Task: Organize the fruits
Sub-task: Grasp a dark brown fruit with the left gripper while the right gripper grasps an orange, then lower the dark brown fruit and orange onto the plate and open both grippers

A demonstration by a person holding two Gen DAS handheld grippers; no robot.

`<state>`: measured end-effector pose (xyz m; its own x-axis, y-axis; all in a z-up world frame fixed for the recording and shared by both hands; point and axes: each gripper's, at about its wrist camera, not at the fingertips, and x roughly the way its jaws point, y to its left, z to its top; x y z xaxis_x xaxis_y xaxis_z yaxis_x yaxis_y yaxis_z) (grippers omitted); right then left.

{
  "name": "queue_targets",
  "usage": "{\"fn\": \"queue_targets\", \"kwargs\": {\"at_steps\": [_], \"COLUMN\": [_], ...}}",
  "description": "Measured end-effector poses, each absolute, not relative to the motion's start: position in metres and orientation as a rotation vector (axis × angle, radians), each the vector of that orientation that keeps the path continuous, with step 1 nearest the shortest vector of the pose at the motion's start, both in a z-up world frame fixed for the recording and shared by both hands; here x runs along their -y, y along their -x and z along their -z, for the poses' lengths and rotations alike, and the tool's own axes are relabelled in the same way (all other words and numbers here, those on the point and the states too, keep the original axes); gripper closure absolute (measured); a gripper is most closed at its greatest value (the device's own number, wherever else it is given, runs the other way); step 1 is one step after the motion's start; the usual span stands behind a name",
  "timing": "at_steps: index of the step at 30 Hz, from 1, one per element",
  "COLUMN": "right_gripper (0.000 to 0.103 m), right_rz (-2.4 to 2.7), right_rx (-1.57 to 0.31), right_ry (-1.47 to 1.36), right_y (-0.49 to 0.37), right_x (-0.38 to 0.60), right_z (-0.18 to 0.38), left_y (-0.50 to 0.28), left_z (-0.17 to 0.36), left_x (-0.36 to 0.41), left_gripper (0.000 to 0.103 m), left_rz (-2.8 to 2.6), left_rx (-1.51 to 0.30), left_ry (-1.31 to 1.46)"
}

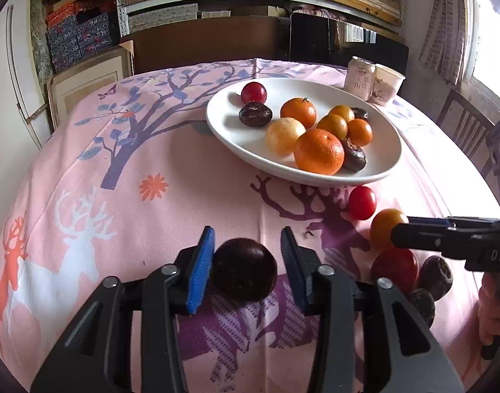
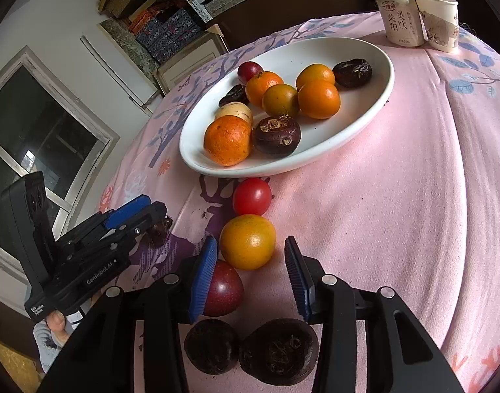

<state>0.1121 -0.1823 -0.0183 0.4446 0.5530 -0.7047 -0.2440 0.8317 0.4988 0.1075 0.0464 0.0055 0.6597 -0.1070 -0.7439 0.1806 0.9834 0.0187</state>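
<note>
A white oval plate (image 1: pixel 236 137) (image 2: pixel 358 121) on the pink tablecloth holds several oranges, dark chestnut-like fruits, a pale fruit and a red fruit. My left gripper (image 1: pixel 247 255) is open around a dark round fruit (image 1: pixel 245 270) that touches its left pad; a gap shows on the right. My right gripper (image 2: pixel 251 260) (image 1: pixel 397 234) is open, its fingers on either side of a yellow-orange fruit (image 2: pixel 248 241) (image 1: pixel 385 226). A red tomato (image 2: pixel 251 196) lies beyond it. A dark red fruit (image 2: pixel 225 290) and two dark fruits (image 2: pixel 278 350) lie under the right gripper.
A drink can (image 2: pixel 398 16) and a paper cup (image 2: pixel 441 23) stand behind the plate at the table's far edge. Shelves of boxes and a chair back (image 1: pixel 462 124) stand beyond the table.
</note>
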Motion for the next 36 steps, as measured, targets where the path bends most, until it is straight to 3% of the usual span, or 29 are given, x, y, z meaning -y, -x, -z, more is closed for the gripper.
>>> {"fn": "queue_targets", "kwargs": {"at_steps": [7, 9, 20, 30, 31, 33, 34, 36], "right_gripper": [0.063, 0.066, 0.068, 0.067, 0.066, 0.050, 0.049, 0.049], "right_rz": [-0.524, -0.522, -0.504, -0.369, -0.365, -0.334, -0.321, -0.317], "right_rx": [-1.000, -0.994, -0.914, -0.795, -0.784, -0.746, -0.738, -0.727], "right_ry": [-0.368, -0.368, -0.418, -0.480, -0.483, -0.497, -0.488, -0.478], "right_y": [-0.113, -0.113, -0.111, -0.157, -0.162, -0.168, -0.169, -0.168], "right_x": [0.181, 0.181, 0.198, 0.228, 0.228, 0.231, 0.234, 0.238], "right_z": [0.018, 0.018, 0.004, -0.034, -0.034, -0.030, -0.029, -0.028], "left_y": [-0.104, -0.107, -0.101, -0.187, -0.194, -0.202, -0.202, -0.201], "left_z": [0.011, 0.009, -0.019, -0.042, -0.038, -0.030, -0.027, -0.024], "left_x": [-0.048, -0.054, -0.047, -0.024, -0.026, -0.034, -0.038, -0.045], "left_gripper": [0.051, 0.061, 0.061, 0.061, 0.060, 0.045, 0.036, 0.033], "left_rz": [0.153, 0.169, 0.218, 0.223, 0.206, 0.174, 0.168, 0.168], "left_rx": [-0.907, -0.902, -0.803, -0.803, -0.809, -0.812, -0.812, -0.819], "left_ry": [-0.110, -0.069, -0.032, 0.026, 0.048, 0.092, 0.105, 0.113]}}
